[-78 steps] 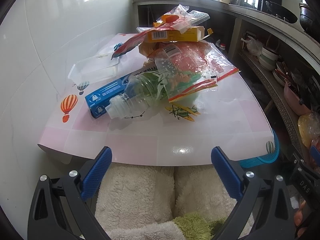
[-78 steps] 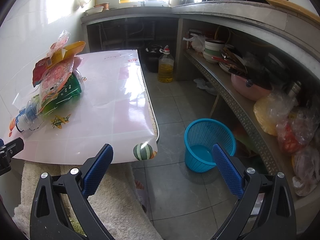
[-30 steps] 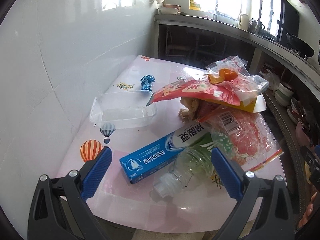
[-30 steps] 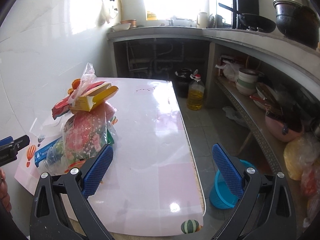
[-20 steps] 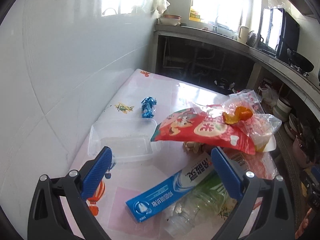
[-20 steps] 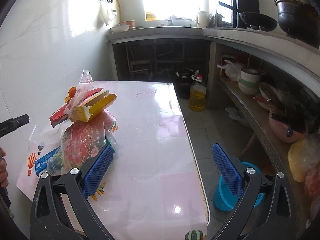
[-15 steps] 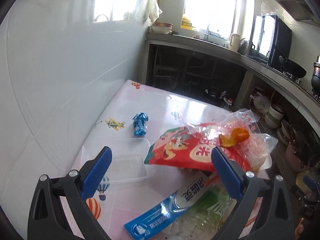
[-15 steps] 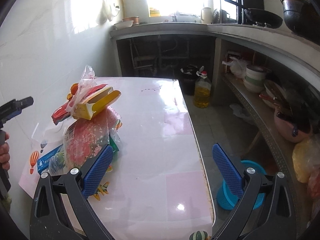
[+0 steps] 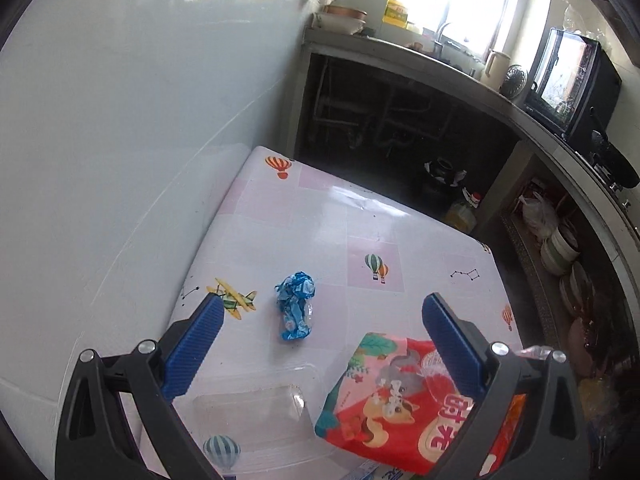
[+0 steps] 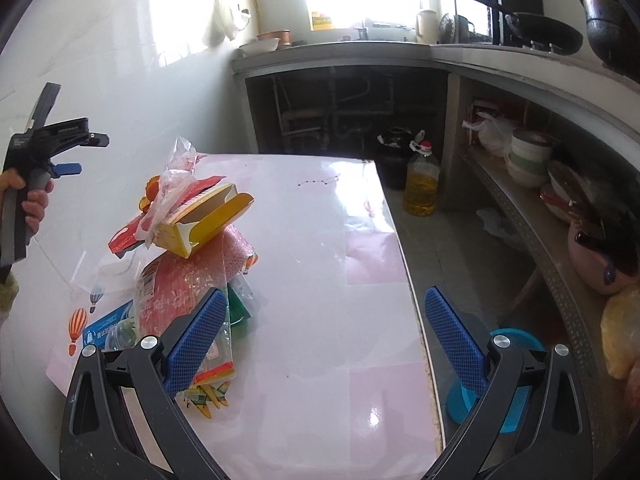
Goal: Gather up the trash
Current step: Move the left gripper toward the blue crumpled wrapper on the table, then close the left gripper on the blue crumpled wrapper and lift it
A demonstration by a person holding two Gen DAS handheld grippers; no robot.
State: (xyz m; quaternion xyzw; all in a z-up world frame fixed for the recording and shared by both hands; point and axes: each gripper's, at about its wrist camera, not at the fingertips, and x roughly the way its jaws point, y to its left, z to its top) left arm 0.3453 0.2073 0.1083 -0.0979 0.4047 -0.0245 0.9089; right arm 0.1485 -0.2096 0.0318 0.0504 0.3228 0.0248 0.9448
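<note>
blue wrapper (image 9: pixel 295 305) lies alone on the table (image 9: pixel 416 236), ahead of the left gripper (image 9: pixel 320 336), jaws wide and empty. reaching step, i judge; next, lower and pinch it. right gripper (image 10: pixel 326 344) gapes too, bin (image 10: pixel 516 344) below.

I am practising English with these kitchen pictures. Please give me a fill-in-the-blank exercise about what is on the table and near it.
1. The crumpled wrapper lying alone on the table is ____ in colour.
2. Both the left claw and the right claw are ____, holding nothing.
3. The blue basket stands on the ____, beside the table.
4. The open box on top of the pile is ____.

Missing words: blue; open; floor; yellow
</note>
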